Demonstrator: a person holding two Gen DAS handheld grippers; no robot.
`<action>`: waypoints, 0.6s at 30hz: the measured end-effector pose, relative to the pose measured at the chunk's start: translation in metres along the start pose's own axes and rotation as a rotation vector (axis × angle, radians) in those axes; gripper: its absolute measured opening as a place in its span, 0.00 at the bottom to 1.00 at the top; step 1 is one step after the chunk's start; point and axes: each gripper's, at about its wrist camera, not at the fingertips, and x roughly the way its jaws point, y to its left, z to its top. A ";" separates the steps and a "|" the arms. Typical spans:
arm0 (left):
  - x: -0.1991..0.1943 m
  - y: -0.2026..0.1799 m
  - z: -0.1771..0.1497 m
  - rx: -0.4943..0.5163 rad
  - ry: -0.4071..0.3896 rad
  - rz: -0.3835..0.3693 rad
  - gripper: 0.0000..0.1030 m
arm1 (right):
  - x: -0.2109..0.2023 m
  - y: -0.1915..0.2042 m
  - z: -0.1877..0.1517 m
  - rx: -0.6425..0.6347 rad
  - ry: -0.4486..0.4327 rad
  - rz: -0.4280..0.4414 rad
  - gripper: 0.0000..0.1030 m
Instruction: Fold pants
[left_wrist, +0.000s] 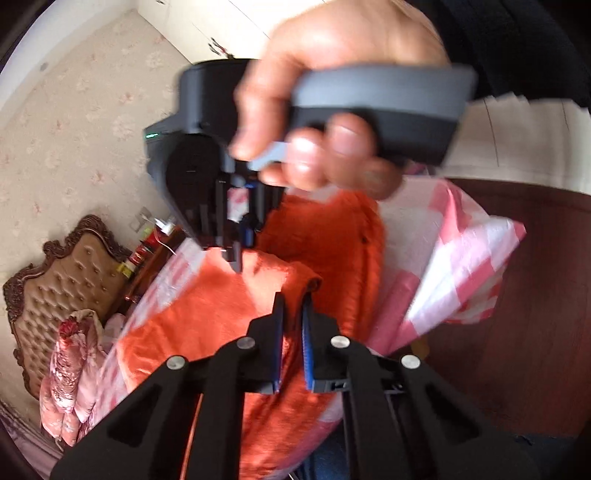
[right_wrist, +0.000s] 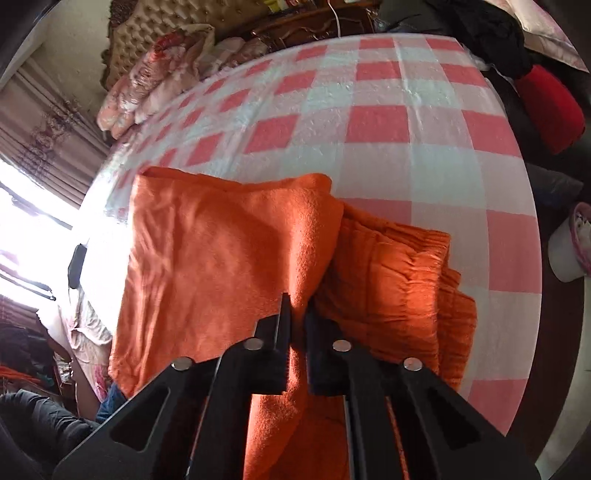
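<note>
The orange fleece pants (right_wrist: 229, 251) lie partly folded on the pink-and-white checked tablecloth (right_wrist: 376, 122), with the ribbed waistband (right_wrist: 424, 266) at the right. My right gripper (right_wrist: 297, 306) is shut on a raised fold of the pants. In the left wrist view my left gripper (left_wrist: 293, 306) is shut on an edge of the pants (left_wrist: 207, 314). The right gripper (left_wrist: 231, 254), held in a hand (left_wrist: 332, 96), pinches the same cloth just beyond it.
A tufted headboard (left_wrist: 66, 273) and pink floral bedding (left_wrist: 70, 369) stand at the left. The dark wooden floor (left_wrist: 535, 295) shows past the table's edge. A red cushion (right_wrist: 550, 107) and a white tub (right_wrist: 569, 254) lie beyond the table at the right.
</note>
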 end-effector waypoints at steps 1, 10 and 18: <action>-0.004 0.004 0.003 -0.001 -0.016 0.013 0.08 | -0.005 0.002 0.001 -0.007 -0.011 0.002 0.06; -0.017 0.005 0.038 0.061 -0.105 0.008 0.08 | -0.051 -0.001 0.010 -0.022 -0.081 -0.038 0.06; 0.014 -0.026 0.044 0.116 -0.041 -0.077 0.14 | -0.026 -0.038 -0.003 0.015 -0.028 -0.190 0.17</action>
